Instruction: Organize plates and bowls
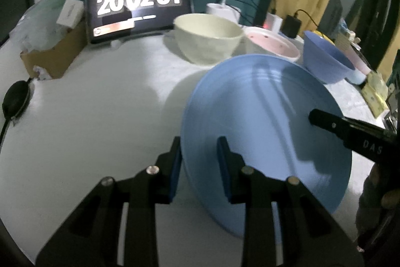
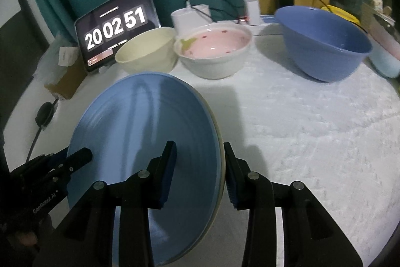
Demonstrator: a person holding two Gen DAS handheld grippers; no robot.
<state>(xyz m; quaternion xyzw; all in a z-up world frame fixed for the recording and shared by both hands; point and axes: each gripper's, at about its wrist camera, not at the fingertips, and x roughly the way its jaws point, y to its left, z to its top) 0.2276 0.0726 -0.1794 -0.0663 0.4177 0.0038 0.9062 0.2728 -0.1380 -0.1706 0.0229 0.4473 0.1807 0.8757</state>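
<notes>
A large blue plate [image 1: 262,121] [image 2: 150,126] hangs tilted above the white table, held from both sides. My left gripper [image 1: 198,149] is shut on its left rim, one pad on top and one below. My right gripper [image 2: 198,154] is shut on the opposite rim, where a cream edge shows under the blue one. Each gripper appears in the other's view: the right gripper [image 1: 317,118] at the plate's right edge, the left gripper [image 2: 82,157] at the lower left. At the back stand a cream bowl [image 1: 207,39] [image 2: 147,51], a white bowl with a pink inside [image 1: 272,45] [image 2: 215,46] and a blue bowl [image 1: 325,59] [image 2: 325,46].
A tablet [image 1: 137,4] showing a clock leans at the back left, beside a cardboard box [image 1: 50,56]. A black round device [image 1: 15,99] with a cable lies at the left edge. Chargers [image 1: 290,24] and cables sit behind the bowls. A pale blue cup [image 2: 385,61] stands far right.
</notes>
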